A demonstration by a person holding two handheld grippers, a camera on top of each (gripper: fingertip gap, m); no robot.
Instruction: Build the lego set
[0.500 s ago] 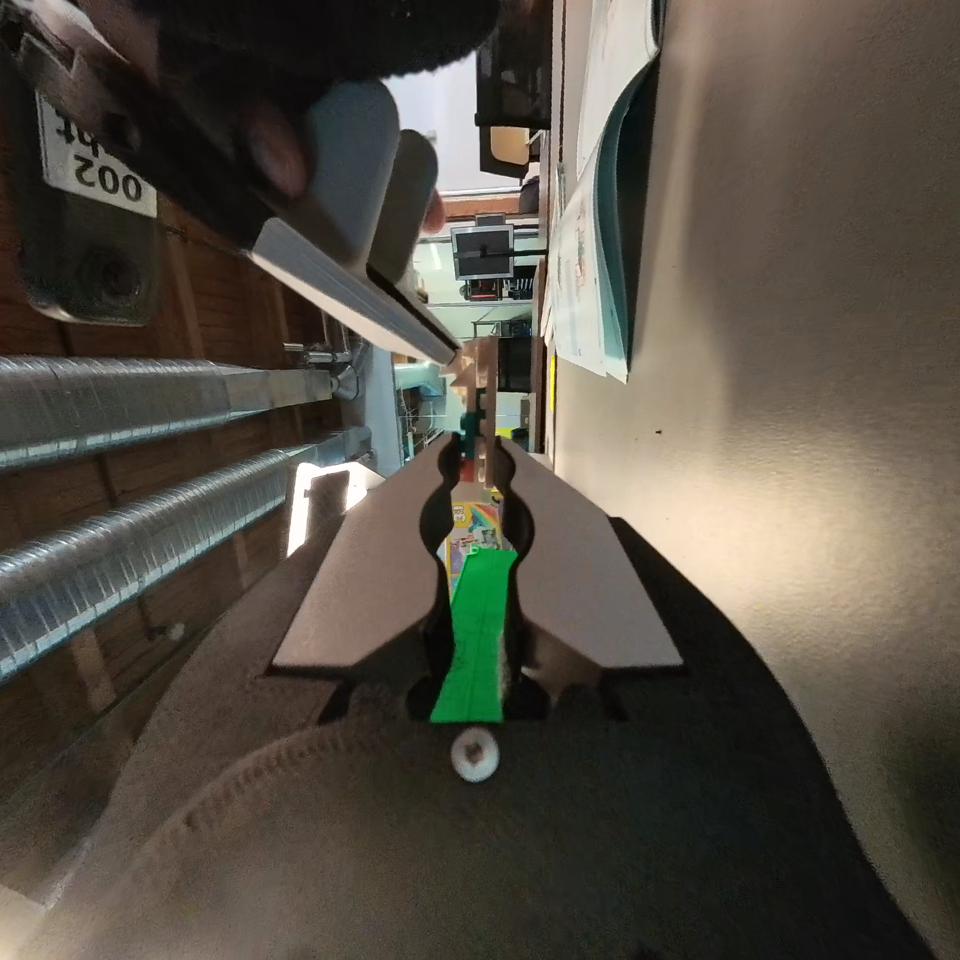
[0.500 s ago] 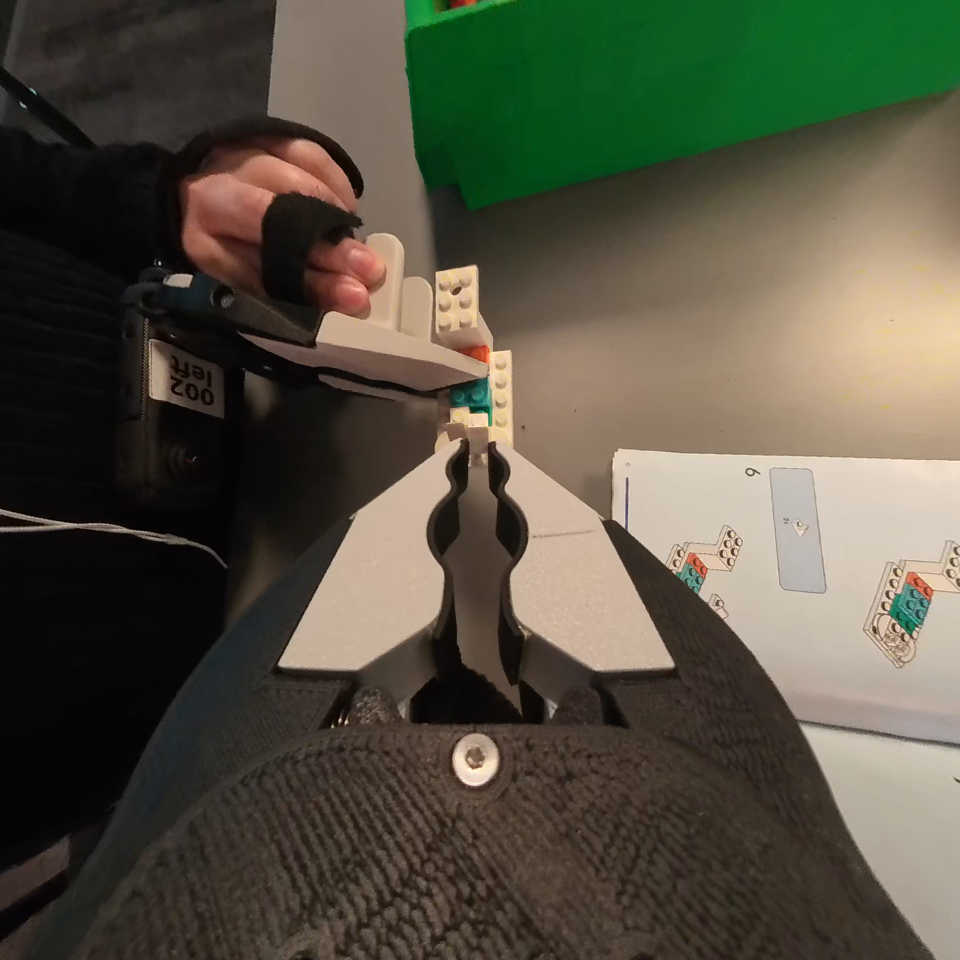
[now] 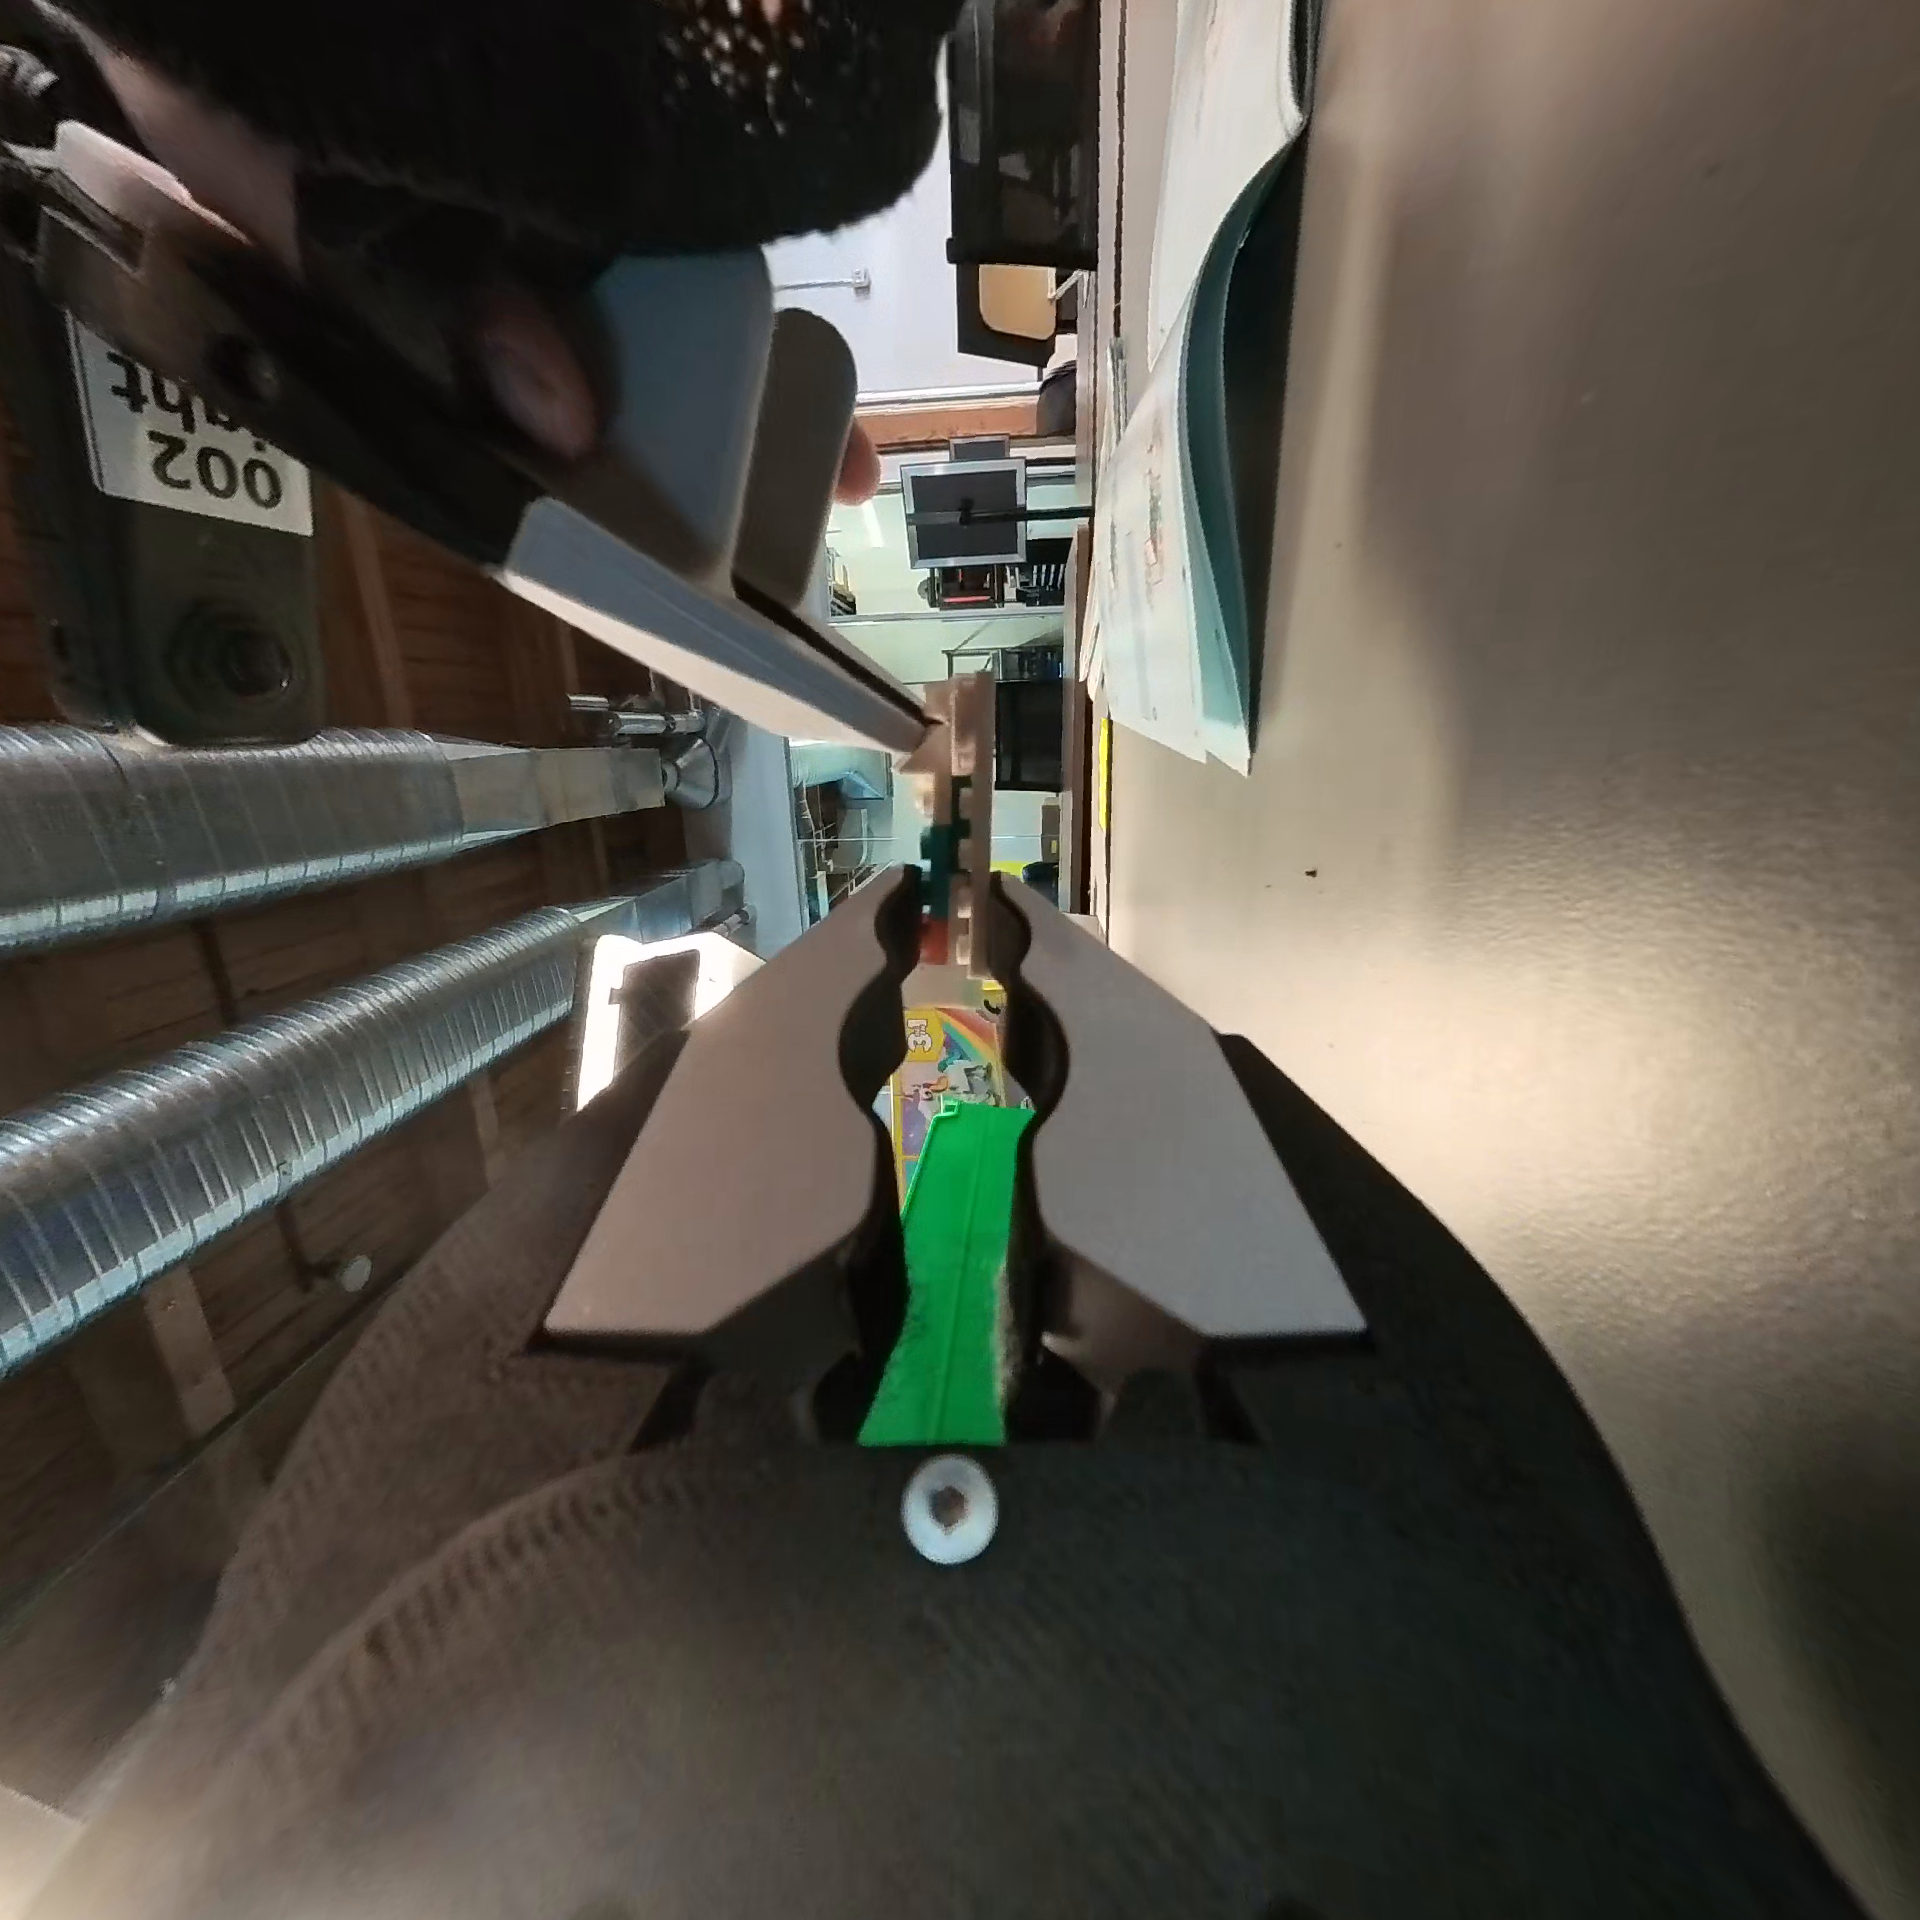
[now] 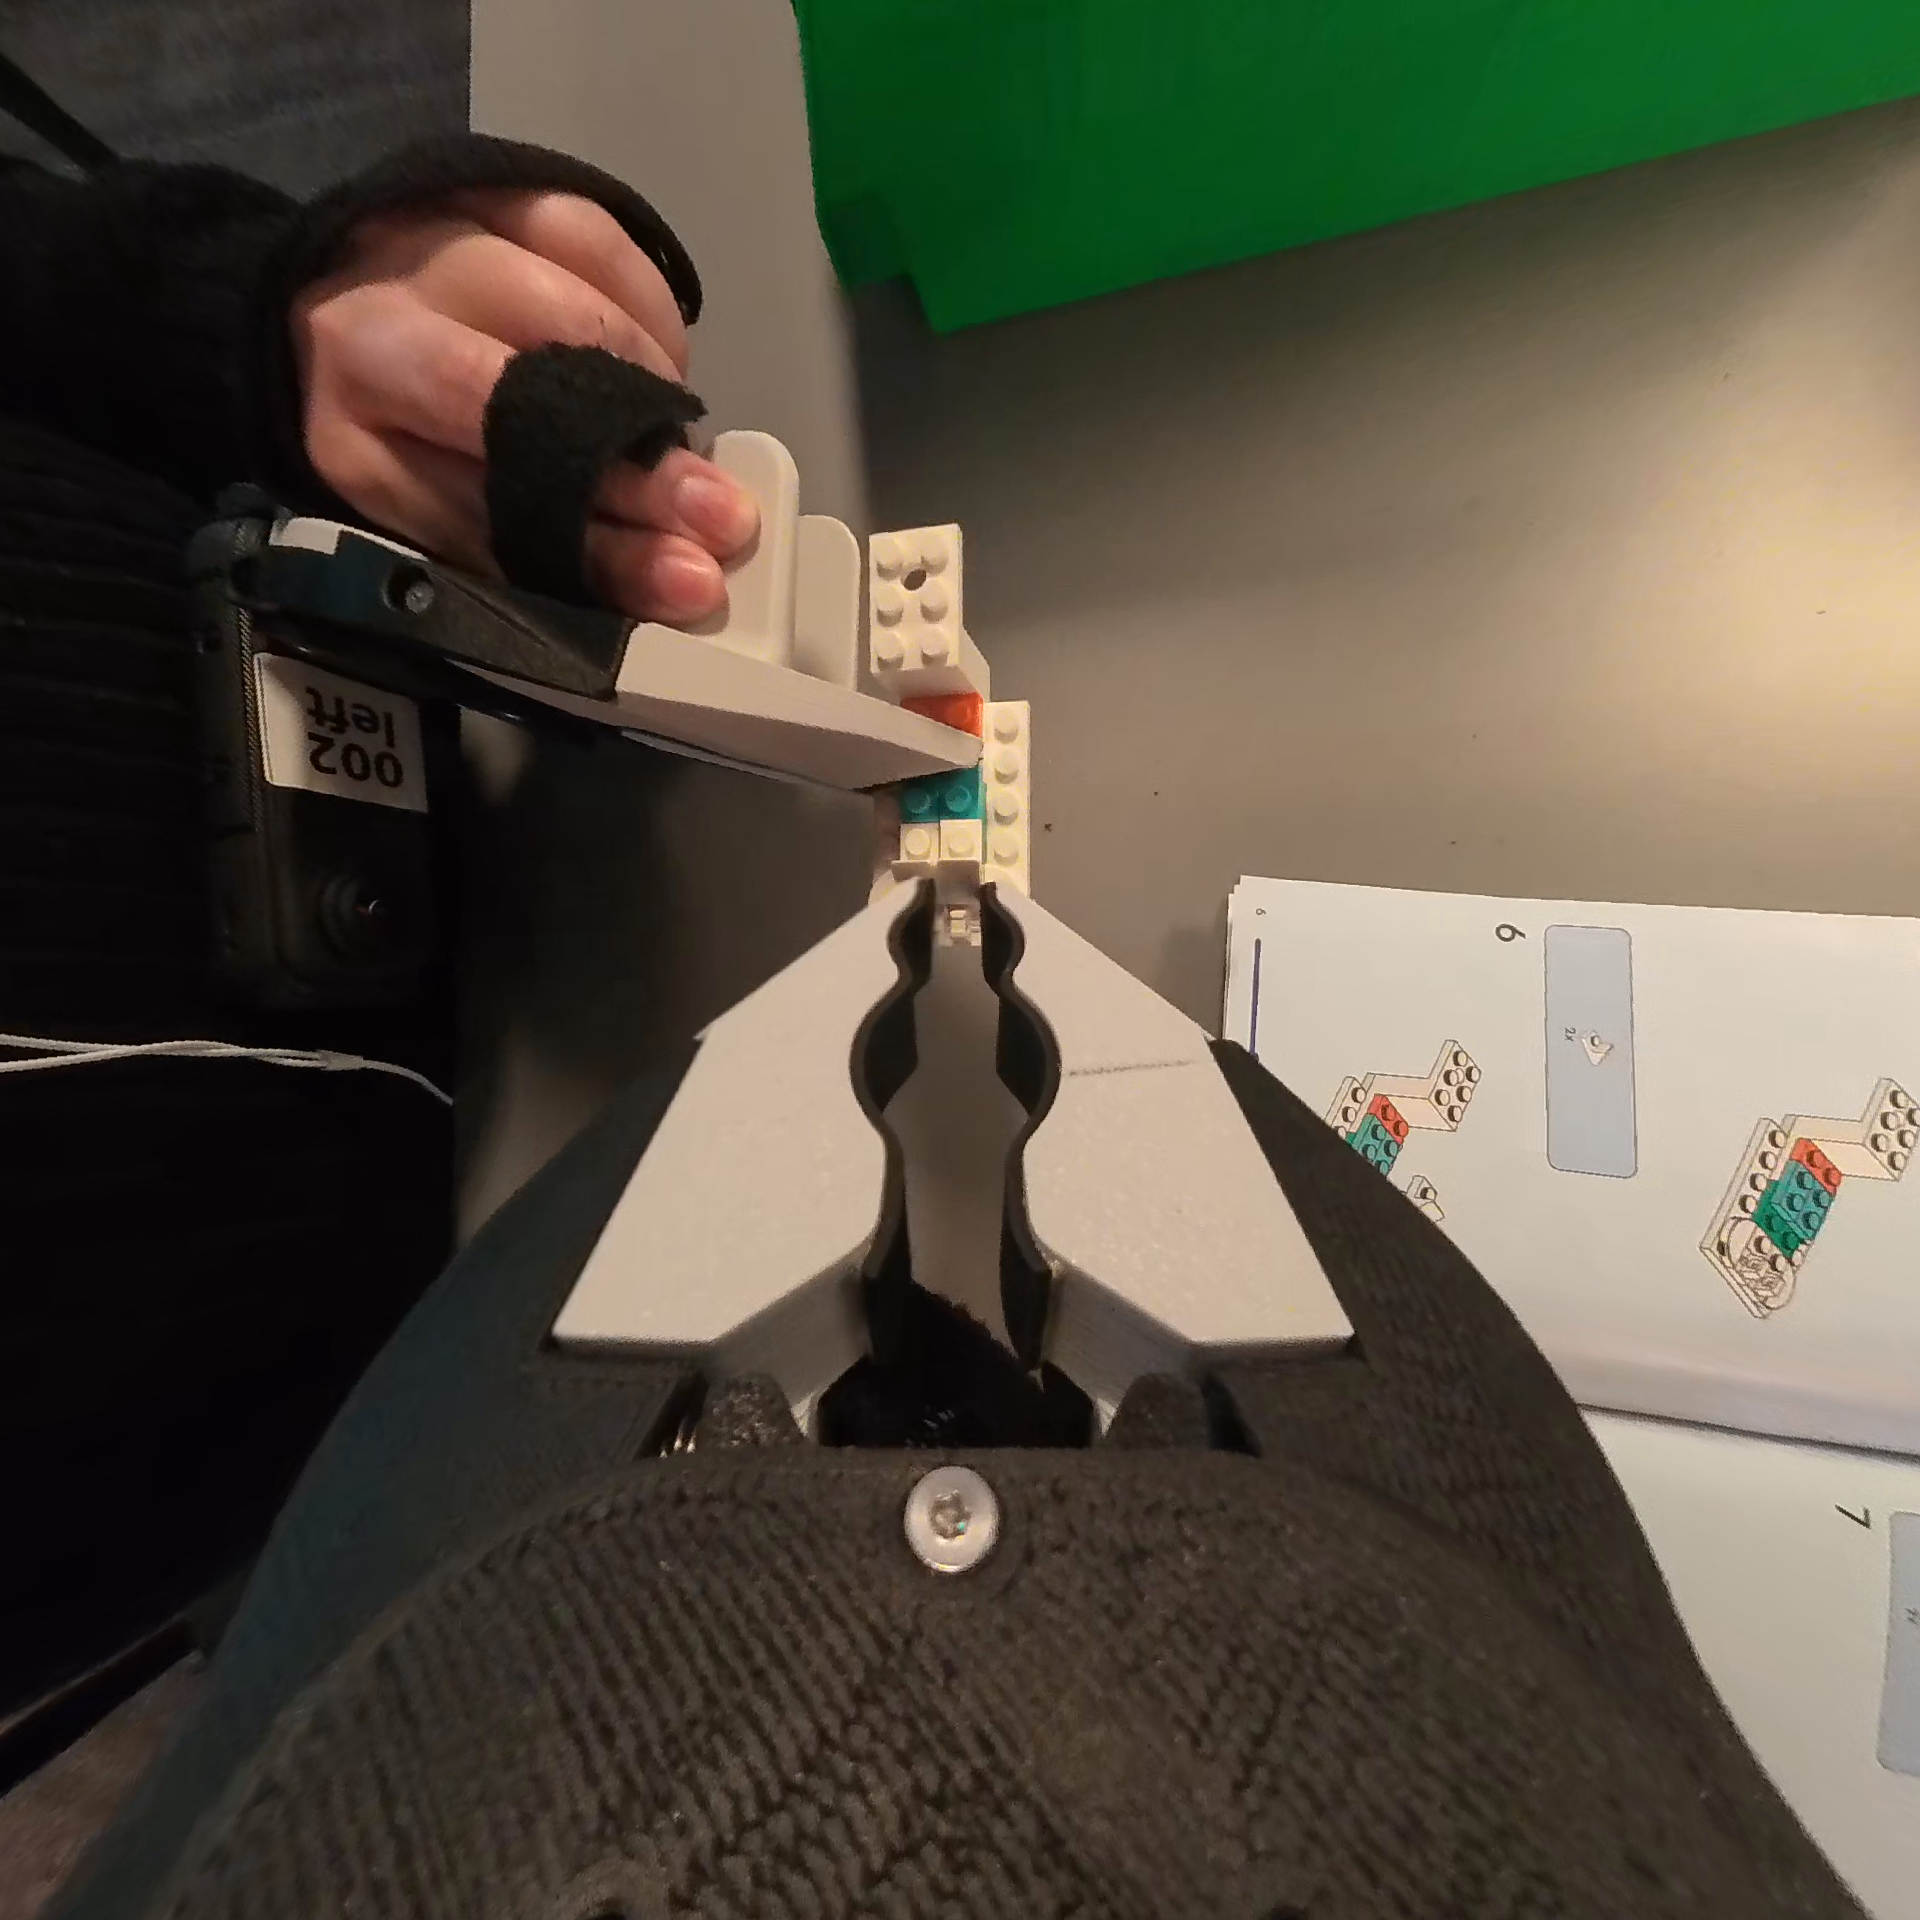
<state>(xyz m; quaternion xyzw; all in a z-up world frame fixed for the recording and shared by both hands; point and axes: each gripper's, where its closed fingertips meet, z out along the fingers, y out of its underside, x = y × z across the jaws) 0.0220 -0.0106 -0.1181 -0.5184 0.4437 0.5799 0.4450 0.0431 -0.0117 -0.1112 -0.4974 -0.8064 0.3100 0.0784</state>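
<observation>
The model point(image 4: 951, 727) is partly built and held in the air above the grey table point(image 4: 1455, 623), near the middle of the right wrist view. It shows a white 2-wide brick at the far end, an orange brick, teal bricks and a white studded plate along its right side. The left gripper point(image 4: 935, 764) comes in from the left and is clenched on the model around the orange and teal layers. The right gripper point(image 4: 956, 904) points at the model's near end, its fingers nearly together on a small white piece point(image 4: 958, 923) that touches the model's near row of white studs. I judge this piece is being pressed on, not yet clearly seated.

The booklet point(image 4: 1558, 1143) lies open on the table to the right. Its drawings show a model of much the same shape, so I judge the build is in its early-to-middle steps, with further pages and pieces left. A green bin point(image 4: 1299, 135) stands at the far side of the table; its contents are out of sight.

Writing: each gripper bears a white sticker with printed text, the booklet has step numbers beside its drawings, and a colourful printed box point(image 3: 951, 1060) shows between the left gripper's fingers point(image 3: 1091, 1122). No brand mark is legible.
</observation>
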